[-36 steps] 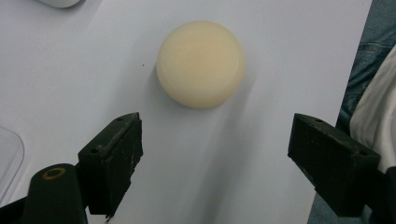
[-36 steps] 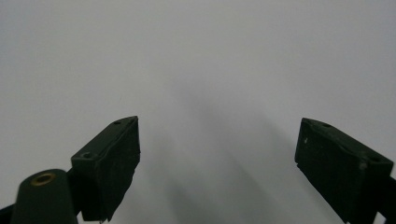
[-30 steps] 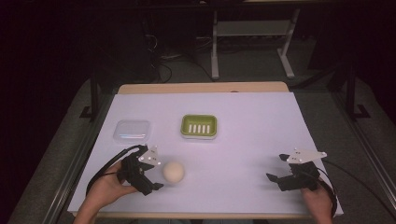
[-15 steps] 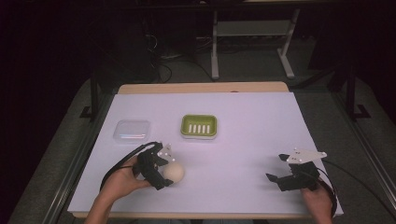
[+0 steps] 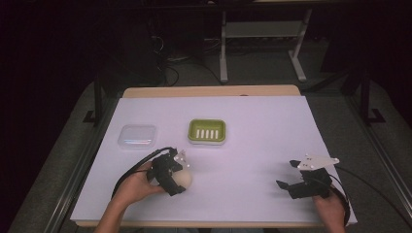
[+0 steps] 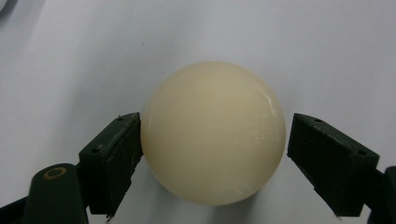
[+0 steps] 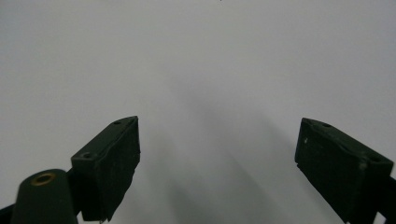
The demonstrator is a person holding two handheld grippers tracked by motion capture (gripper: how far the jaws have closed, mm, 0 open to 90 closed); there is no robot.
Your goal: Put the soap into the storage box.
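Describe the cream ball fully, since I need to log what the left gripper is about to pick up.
The cream ball is a smooth, matte, off-white sphere, plain, with faint scuffs on its upper right; it looks like soap or wax. It rests on the white table cover at the near left. The left gripper has its open jaws on either side of it: one jaw sits at or against the ball's edge, the other stands clear with a gap. It is not yet clamped.

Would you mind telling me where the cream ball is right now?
In the high view the cream ball lies near the table's front left, between the open jaws of the left gripper, in front of the green soap dish.
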